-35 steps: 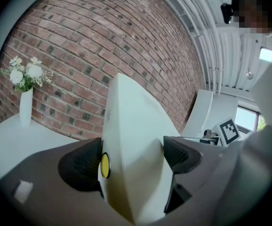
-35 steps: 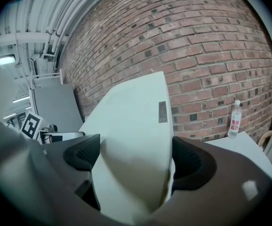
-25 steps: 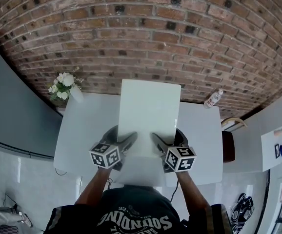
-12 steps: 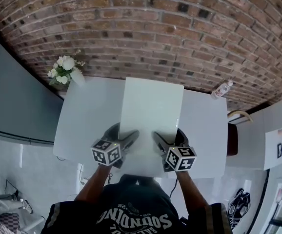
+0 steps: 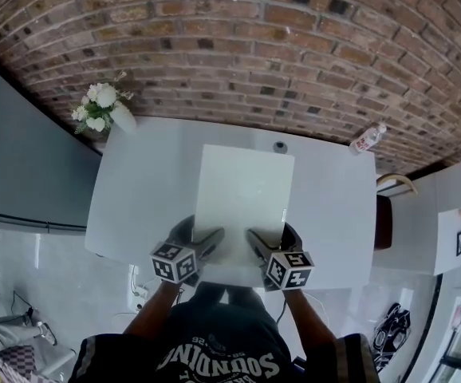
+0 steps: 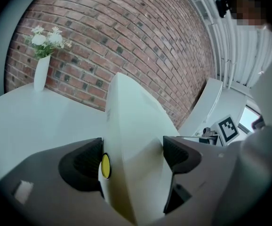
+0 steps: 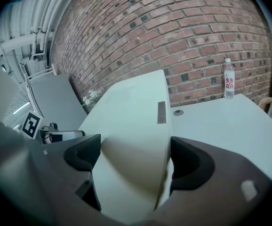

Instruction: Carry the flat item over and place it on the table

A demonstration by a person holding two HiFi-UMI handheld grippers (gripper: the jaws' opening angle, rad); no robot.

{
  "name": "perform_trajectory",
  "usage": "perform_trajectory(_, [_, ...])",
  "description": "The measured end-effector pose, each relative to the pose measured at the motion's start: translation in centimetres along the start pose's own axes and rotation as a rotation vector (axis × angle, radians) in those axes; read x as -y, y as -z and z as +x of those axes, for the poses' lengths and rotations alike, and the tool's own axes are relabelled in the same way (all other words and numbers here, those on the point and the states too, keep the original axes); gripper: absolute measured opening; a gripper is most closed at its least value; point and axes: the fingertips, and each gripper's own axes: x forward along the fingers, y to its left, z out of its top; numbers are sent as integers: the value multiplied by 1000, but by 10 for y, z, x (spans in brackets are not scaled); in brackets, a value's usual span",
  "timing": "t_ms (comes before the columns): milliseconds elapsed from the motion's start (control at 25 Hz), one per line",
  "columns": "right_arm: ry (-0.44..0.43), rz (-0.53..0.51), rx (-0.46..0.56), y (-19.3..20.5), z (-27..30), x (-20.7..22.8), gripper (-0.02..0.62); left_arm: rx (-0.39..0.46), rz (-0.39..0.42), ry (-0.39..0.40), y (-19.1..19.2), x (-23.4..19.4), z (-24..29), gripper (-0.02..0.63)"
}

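in front of you, the brick wall (image 5: 254,46) fills the top of the head view, with the white table (image 5: 143,190) set against its foot. over the middle of that table sits the flat white panel (image 5: 242,194), its long sides running away from you toward the wall. the gripper views show it lifted off the tabletop at your end; whether its far edge touches the table cannot be told. your left gripper (image 5: 212,236) has its jaws clamped on the panel's near edge, one jaw on each face, and your right gripper (image 5: 254,236) grips the same edge just beside it, the same way. a vase of white flowers (image 5: 103,108) stands at the table's far left corner, a water bottle (image 5: 368,140) at the far right corner, and a small round fitting (image 5: 279,147) lies in the tabletop just past the panel's far edge.
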Motion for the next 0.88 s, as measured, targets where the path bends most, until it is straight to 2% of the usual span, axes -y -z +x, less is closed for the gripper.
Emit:
perform_trajectory(320, [2,33,-59,36,-4,12,469,-59,-53,-19,41,0,1,413])
perform_trajectory(880, [22,52,-102,61,-2,42,469,-96,-92,-10,73,2,24,408])
